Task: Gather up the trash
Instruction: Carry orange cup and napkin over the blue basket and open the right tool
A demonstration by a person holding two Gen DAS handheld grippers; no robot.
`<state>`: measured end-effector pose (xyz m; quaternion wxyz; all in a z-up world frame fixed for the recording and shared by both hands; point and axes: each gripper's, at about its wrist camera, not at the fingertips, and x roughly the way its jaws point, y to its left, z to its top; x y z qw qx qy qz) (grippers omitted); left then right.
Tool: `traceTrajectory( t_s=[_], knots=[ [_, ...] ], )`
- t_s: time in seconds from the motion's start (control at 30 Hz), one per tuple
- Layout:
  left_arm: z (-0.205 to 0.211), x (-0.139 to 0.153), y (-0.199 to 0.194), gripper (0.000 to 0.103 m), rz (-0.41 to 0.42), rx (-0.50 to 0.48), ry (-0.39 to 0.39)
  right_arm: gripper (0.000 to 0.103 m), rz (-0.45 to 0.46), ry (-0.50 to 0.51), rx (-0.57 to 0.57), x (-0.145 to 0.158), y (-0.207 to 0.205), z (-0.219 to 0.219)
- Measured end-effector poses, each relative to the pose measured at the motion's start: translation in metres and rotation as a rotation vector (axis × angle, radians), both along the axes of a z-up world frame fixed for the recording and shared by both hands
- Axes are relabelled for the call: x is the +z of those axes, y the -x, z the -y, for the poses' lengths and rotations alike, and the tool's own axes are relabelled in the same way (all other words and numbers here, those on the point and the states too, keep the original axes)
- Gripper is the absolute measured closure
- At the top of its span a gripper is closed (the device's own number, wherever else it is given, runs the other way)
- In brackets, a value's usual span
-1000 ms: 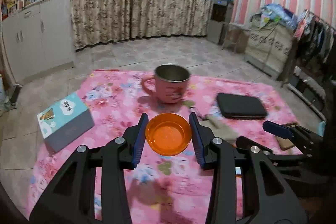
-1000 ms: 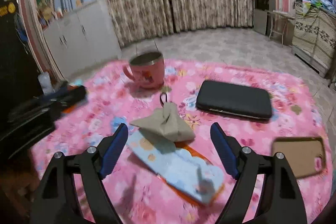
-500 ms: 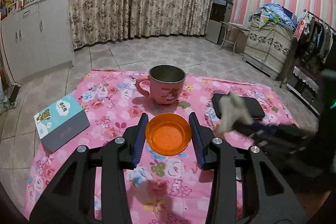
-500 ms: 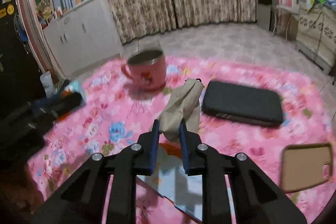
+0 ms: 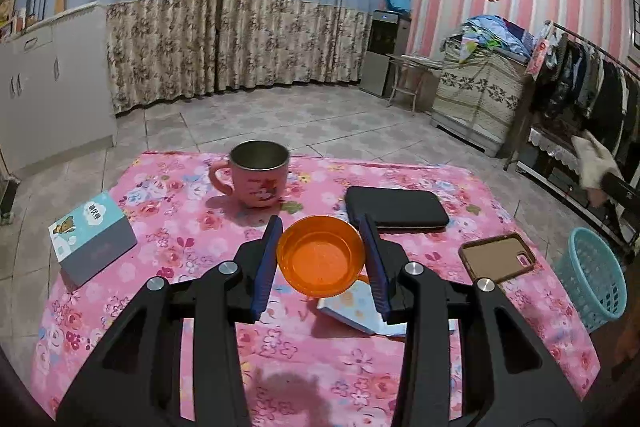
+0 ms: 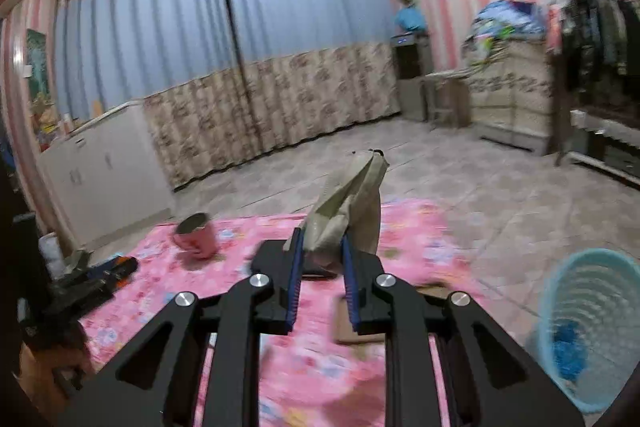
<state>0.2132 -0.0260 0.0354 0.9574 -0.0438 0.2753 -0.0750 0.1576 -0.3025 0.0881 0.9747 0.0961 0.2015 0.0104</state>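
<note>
My right gripper (image 6: 320,255) is shut on a crumpled beige bag (image 6: 352,203) and holds it up above the pink flowered table (image 6: 240,247). That bag also shows at the far right of the left wrist view (image 5: 594,163), high over the floor. A light blue waste basket (image 6: 592,323) stands on the floor at the lower right; it also shows in the left wrist view (image 5: 592,279). My left gripper (image 5: 320,251) is shut on an orange plastic bowl (image 5: 320,259) above the table (image 5: 180,247).
On the table are a pink mug (image 5: 256,179), a black case (image 5: 394,207), a phone face down (image 5: 498,257), a blue and grey box (image 5: 90,237) and a flowered booklet (image 5: 360,311). Blue trash (image 6: 568,351) lies in the basket.
My right gripper closed on the beige bag, lifted it off the table and swung right toward the basket. My left gripper rose slightly, still holding the bowl.
</note>
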Motion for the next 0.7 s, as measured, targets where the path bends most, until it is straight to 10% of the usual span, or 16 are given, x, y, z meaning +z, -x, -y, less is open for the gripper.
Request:
traceTrajectory(
  t_s=[0.23, 0.7],
  knots=[
    [0.054, 0.014, 0.009, 0.064, 0.036, -0.108, -0.001, 0.084, -0.013, -0.005, -0.179, 0.002, 0.023, 0.076],
    [0.291, 0.060, 0.018, 0.064, 0.104, -0.454, 0.027, 0.084, -0.008, -0.012, -0.410, 0.006, 0.087, 0.220]
  ],
)
